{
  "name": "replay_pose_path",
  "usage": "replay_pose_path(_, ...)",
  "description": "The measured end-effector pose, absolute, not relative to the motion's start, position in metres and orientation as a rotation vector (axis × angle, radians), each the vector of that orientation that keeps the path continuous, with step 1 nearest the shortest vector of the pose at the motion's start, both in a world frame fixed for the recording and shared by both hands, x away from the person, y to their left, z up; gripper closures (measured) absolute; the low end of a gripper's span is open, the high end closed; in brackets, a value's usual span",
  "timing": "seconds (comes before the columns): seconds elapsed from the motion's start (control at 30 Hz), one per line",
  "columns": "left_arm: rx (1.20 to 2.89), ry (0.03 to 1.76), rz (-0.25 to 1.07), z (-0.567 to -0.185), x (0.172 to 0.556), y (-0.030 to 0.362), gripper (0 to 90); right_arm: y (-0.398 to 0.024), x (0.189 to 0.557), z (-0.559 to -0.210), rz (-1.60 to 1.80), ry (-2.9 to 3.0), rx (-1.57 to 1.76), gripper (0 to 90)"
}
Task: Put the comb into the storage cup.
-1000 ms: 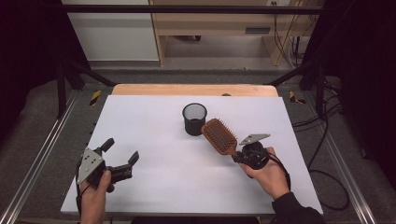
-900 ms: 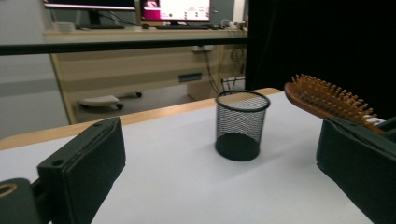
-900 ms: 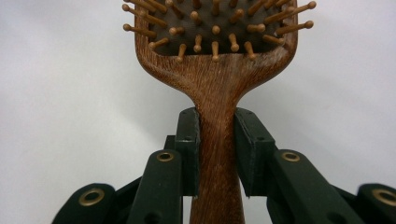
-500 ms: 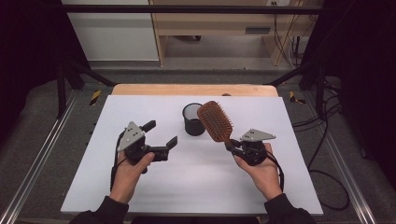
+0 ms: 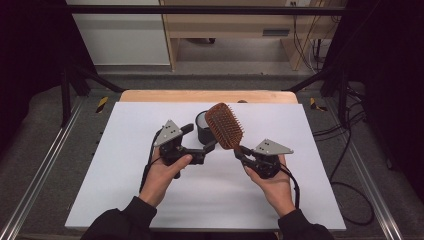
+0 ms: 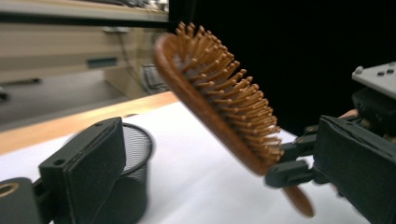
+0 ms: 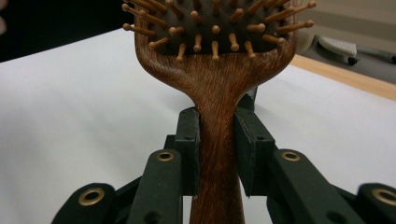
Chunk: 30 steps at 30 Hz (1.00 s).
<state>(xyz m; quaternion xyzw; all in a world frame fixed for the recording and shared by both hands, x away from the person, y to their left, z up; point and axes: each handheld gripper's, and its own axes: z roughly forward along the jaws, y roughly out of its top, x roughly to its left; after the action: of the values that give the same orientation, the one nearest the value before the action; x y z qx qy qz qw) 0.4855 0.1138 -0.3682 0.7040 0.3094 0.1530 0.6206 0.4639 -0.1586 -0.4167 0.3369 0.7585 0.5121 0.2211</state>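
A brown wooden paddle hairbrush point(image 5: 224, 124) stands tilted above the white table top point(image 5: 115, 185), bristles facing the person. My right gripper point(image 5: 243, 151) is shut on its handle; in the right gripper view the pads point(image 7: 189, 149) press both sides of the handle point(image 7: 217, 116). My left gripper point(image 5: 200, 138) hovers open just left of the brush, in front of a black mesh cup point(image 5: 201, 131). The left gripper view has the brush head point(image 6: 219, 107) between and beyond the wide-apart jaws, not touched, and the cup point(image 6: 136, 151) behind the left jaw.
A wooden strip point(image 5: 150, 96) runs along the table's far edge. Metal rails point(image 5: 40, 170) flank both sides. Cables point(image 5: 345, 165) lie on the floor to the right. Pale cabinets point(image 5: 120, 35) stand beyond the table.
My left gripper has travelled from the table's left front to beside the cup and brush, rising a little. The brush has tipped up from low over the table to nearly upright.
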Motion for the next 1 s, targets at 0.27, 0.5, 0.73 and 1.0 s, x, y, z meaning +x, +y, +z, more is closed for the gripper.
replay_pose_path(0.27,1.6,0.71,0.294,-0.367,0.494,0.098,2.5,-0.148,0.458,-0.418,1.435,2.075,0.884,72.8)
replay_pose_path(0.5,1.544,0.754,0.235,-0.37,0.5,0.092,7.7,-0.142,0.454,-0.418,1.446,2.075,0.846,72.7)
replay_pose_path(0.73,1.51,0.773,0.23,-0.369,0.5,0.093,17.8,-0.139,0.452,-0.419,1.462,2.074,0.839,72.7)
replay_pose_path(1.0,1.478,0.799,0.2,-0.37,0.501,0.095,27.8,-0.138,0.449,-0.417,1.478,2.049,0.843,72.7)
